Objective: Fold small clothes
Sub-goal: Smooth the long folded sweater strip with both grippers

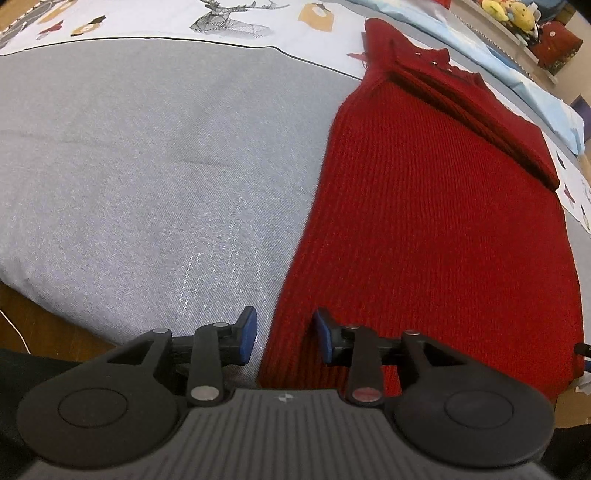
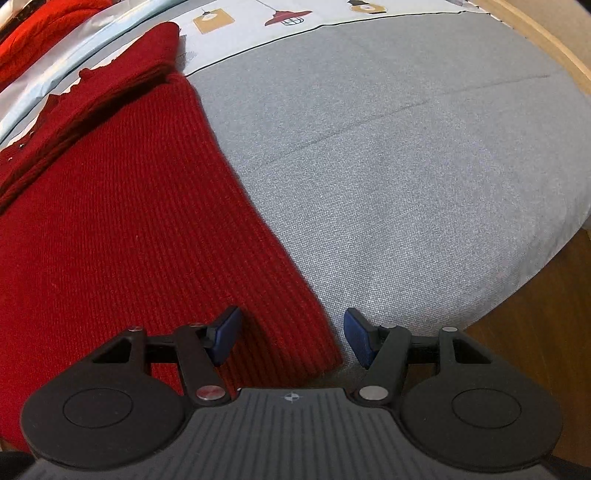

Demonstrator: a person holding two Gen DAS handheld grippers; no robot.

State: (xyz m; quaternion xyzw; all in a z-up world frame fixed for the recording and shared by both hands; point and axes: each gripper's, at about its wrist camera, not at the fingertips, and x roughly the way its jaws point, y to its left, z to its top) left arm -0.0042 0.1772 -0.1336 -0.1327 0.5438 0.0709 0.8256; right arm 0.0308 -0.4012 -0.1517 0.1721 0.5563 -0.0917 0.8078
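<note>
A dark red ribbed knit garment [image 1: 424, 229] lies flat on the grey cloth, with a sleeve folded across its far part. My left gripper [image 1: 284, 334] points down over its near left corner, jaws open, straddling the garment's left edge; the pads do not press the knit. In the right wrist view the same red garment [image 2: 129, 229] fills the left side. My right gripper [image 2: 291, 338] stands open over its near right corner, with the hem's corner between the blue pads [image 2: 356, 338] and not squeezed.
The grey cloth [image 1: 147, 177] covers a surface with a printed light border [image 1: 229, 22] at the far side. Wooden floor [image 2: 535, 317] shows past the near edge. Plush toys [image 1: 513, 14] and more red cloth [image 2: 33, 33] lie far off.
</note>
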